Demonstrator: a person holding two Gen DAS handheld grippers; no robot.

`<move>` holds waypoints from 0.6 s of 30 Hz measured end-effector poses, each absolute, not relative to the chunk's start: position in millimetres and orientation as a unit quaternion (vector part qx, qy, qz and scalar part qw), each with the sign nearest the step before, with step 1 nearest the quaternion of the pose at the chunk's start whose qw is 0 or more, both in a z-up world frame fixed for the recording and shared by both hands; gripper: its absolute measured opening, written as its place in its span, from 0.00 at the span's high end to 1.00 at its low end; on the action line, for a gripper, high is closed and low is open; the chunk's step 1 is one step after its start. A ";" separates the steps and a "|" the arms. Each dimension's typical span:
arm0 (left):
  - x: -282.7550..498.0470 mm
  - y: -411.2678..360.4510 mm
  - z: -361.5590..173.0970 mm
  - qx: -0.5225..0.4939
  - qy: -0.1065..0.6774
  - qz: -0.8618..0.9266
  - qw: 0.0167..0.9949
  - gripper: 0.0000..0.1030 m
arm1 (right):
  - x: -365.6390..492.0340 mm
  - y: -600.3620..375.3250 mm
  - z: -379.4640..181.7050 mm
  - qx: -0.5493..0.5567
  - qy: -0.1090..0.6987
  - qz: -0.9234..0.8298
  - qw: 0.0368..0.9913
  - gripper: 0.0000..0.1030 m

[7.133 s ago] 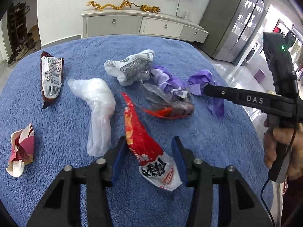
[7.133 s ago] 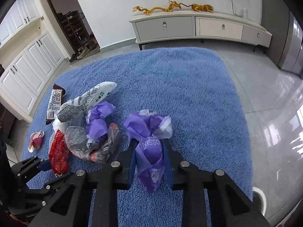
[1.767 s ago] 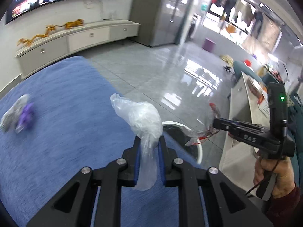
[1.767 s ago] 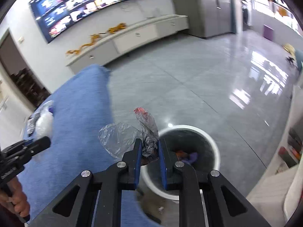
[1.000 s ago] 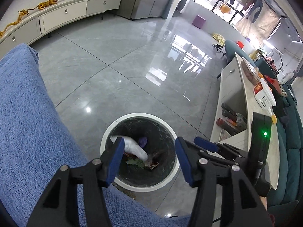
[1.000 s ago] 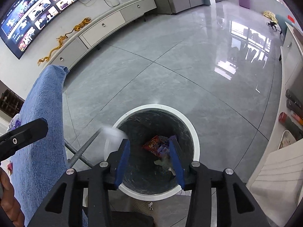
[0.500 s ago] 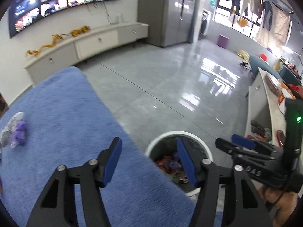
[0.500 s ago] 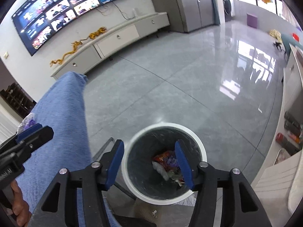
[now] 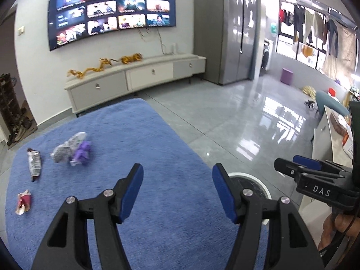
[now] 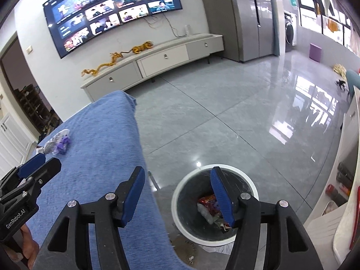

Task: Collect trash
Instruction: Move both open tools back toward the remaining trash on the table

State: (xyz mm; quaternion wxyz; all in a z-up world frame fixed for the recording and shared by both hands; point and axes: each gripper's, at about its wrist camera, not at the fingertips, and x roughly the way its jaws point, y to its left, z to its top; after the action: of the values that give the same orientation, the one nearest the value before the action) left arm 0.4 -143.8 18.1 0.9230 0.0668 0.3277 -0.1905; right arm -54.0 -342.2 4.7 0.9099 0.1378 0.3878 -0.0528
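Both the left gripper (image 9: 177,190) and right gripper (image 10: 177,193) are seen released, nothing held. Crumpled wrappers (image 10: 210,207) inside the round white bin (image 10: 180,193) are shown only by the right view; wrappers (image 9: 70,149) on the fuzzy blue bench (image 9: 126,135) appear farther off.

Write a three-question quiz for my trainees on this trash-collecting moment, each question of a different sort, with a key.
1. True or false: the left gripper is carrying a wrapper.
2. Multiple choice: the white bin stands (A) on the blue cloth, (B) on the grey floor beside the blue cloth, (C) on the TV cabinet.
3. Fill in: the crumpled purple wrapper touches a ____ printed wrapper.

Key
1. False: both the left gripper and the right gripper are open, holding nothing.
2. B.
3. White. The dark snack bar wrapper and the red-and-white wrapper lie apart from that pair.
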 end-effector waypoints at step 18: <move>-15.3 -50.7 40.1 0.010 0.286 -0.144 0.947 0.30 | -38.0 -251.1 41.8 0.064 0.377 -0.002 0.924 0.44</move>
State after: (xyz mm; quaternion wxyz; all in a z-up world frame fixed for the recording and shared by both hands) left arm -15.3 -50.7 40.1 0.9472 0.0095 0.2863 -0.1437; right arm -38.0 -251.1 41.8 0.9241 0.0642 0.3766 -0.0019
